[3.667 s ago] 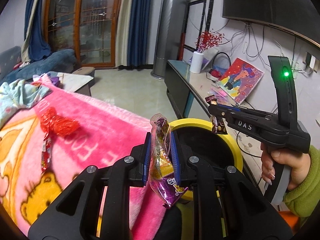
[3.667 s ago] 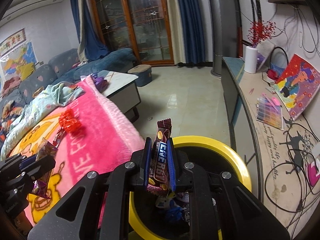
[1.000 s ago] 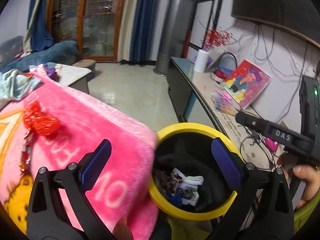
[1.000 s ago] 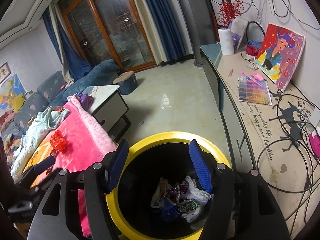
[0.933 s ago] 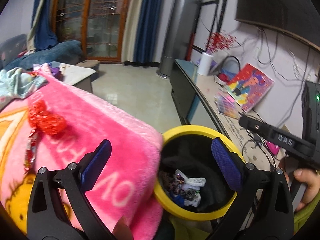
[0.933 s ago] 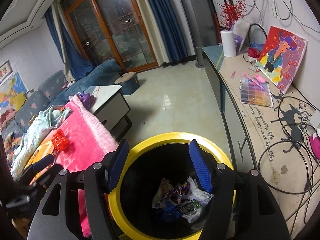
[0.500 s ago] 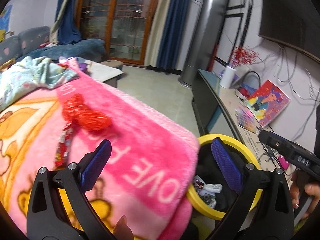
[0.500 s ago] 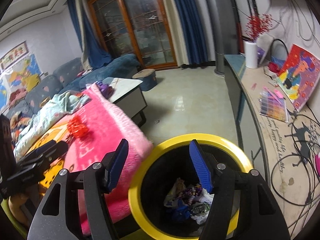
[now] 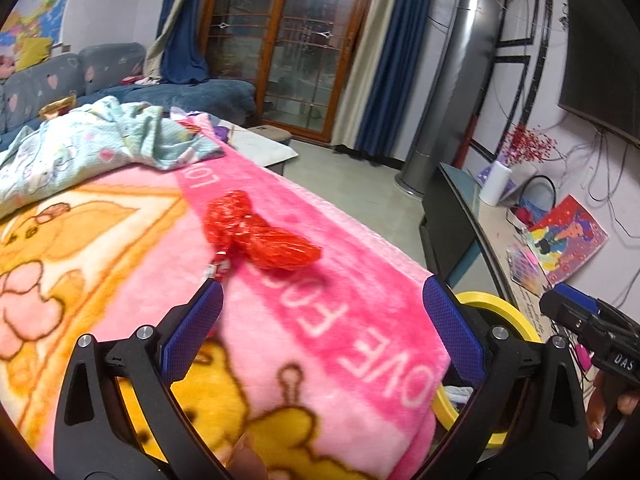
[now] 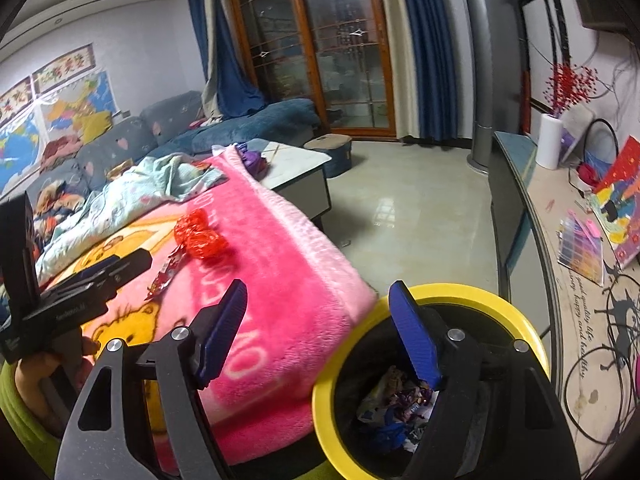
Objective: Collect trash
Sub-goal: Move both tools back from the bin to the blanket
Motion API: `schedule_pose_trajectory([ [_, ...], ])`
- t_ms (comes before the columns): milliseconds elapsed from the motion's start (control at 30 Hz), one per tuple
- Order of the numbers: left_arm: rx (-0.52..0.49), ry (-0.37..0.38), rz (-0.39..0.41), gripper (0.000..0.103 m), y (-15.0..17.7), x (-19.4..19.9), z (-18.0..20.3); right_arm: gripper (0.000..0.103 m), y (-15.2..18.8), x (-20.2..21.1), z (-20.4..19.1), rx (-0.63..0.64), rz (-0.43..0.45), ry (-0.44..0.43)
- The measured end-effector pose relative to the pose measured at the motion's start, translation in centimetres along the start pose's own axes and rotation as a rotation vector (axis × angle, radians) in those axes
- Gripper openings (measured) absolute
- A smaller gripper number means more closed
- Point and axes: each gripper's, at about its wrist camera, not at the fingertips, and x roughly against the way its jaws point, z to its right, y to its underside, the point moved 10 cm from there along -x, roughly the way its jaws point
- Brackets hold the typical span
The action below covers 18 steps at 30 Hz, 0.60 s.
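Empty right hand-held gripper (image 10: 320, 332) opening over yellow bin (image 10: 500, 304).

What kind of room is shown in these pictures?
Most likely a home living room. A blue sofa stands before glass doors with blue curtains, a pink blanket covers a low surface, and a long TV cabinet runs along the wall.

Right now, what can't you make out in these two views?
- Bin contents: left wrist view, pink blanket hides them.
- Long wrapper: left wrist view, left tongs cover most; print unreadable in both.
- Red crumpled plastic: underside hidden.
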Motion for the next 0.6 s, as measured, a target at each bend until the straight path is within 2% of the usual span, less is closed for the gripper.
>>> schedule_pose_trajectory([
  [367, 0.064, -0.074, -0.007, 0.092, -0.3, -0.1, -4.9, 0.071, -0.4, -3.1, -3.8, 0.053, -0.031, -0.044],
  [600, 0.116, -0.099, -0.064, 0.092, 0.8, -1.6, -8.4, 0.071, -1.5, -6.9, -6.7, 0.068, -0.08, -0.103],
])
